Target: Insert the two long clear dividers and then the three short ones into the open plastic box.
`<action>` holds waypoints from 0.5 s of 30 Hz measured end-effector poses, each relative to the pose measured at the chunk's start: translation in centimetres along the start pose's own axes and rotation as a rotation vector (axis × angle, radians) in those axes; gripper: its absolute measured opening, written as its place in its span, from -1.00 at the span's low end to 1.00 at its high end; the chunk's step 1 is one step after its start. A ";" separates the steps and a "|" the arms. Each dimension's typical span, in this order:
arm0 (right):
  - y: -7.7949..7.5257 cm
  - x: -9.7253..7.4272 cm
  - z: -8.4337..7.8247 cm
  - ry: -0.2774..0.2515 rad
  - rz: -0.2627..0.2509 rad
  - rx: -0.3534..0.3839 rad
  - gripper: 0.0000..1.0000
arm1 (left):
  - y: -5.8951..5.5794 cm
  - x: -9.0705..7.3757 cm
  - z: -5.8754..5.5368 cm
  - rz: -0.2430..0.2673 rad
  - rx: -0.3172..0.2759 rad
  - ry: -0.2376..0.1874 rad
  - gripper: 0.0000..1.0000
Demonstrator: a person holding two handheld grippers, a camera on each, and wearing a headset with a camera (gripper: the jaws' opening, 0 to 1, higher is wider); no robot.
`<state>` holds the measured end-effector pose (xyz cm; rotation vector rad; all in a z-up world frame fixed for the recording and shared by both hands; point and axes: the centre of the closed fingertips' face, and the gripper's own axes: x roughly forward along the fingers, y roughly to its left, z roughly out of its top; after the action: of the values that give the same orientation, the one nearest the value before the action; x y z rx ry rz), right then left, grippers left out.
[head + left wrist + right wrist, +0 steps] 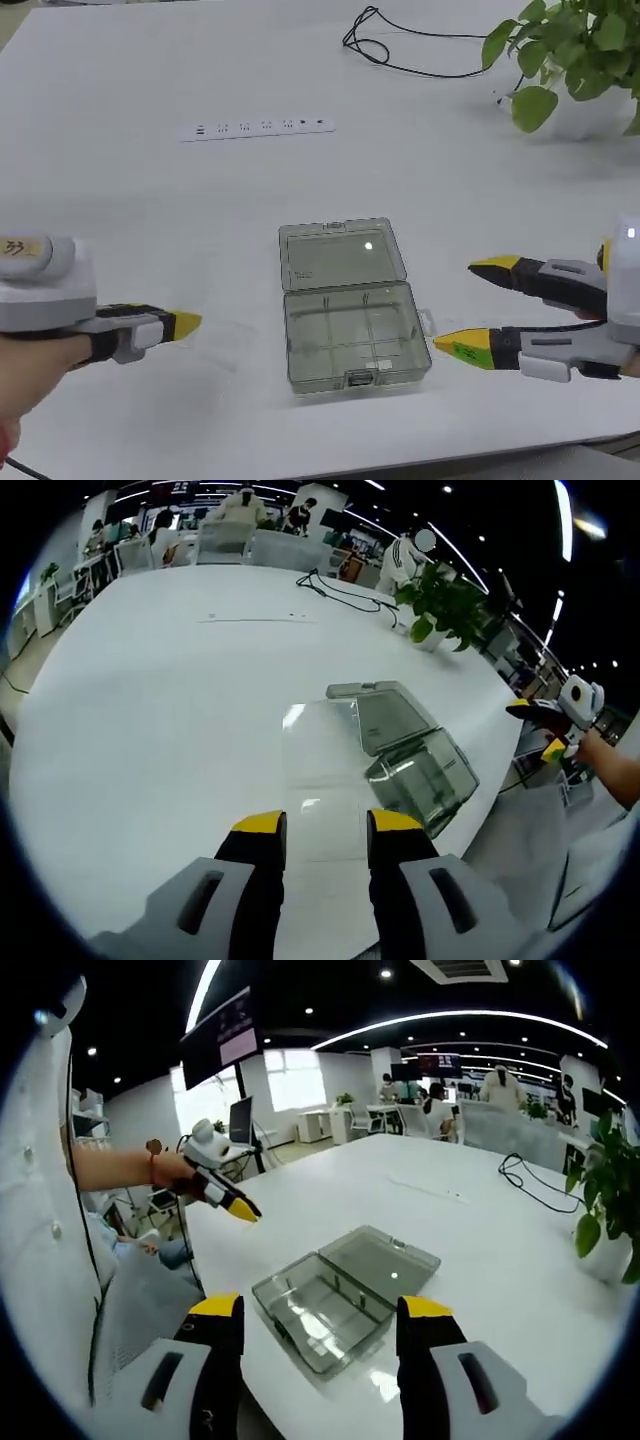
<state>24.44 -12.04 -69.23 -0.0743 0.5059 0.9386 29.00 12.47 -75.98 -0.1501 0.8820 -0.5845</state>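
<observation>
The clear plastic box (pixel 350 335) lies open mid-table, its lid (pixel 342 255) folded flat behind the tray. Faint lines cross the tray; I cannot tell whether they are dividers. Clear flat dividers (pixel 320 770) lie on the table left of the box (pixel 415 765), just beyond my left gripper (pixel 325 825), which is open with nothing between its jaws. In the head view the left gripper (pixel 185 323) hovers left of the box. My right gripper (pixel 478 307) is open and empty to the box's right. The right gripper view has the right gripper (pixel 322 1310) facing the box (pixel 345 1295), the left gripper (pixel 235 1205) beyond.
A white power strip (pixel 258 127) lies behind the box. A black cable (pixel 400 50) loops at the far back, beside a potted plant (pixel 575 60) at the back right. The table's front edge (pixel 420 445) runs close to the box.
</observation>
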 end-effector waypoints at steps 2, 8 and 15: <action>0.5 0.4 0.7 -0.011 0.011 0.013 0.21 | -1.3 0.0 0.5 -0.033 -0.012 -0.024 -0.40; 1.7 1.5 2.6 -0.033 0.028 0.052 0.16 | -4.9 0.2 1.7 -0.123 -0.021 -0.078 -0.40; 2.2 2.7 5.1 -0.097 0.012 0.145 0.01 | -8.8 0.6 2.3 -0.205 -0.011 -0.108 -0.40</action>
<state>25.97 -7.31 -65.56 0.1050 0.4835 0.9105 27.36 4.51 -71.75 -0.2813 0.7702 -0.7555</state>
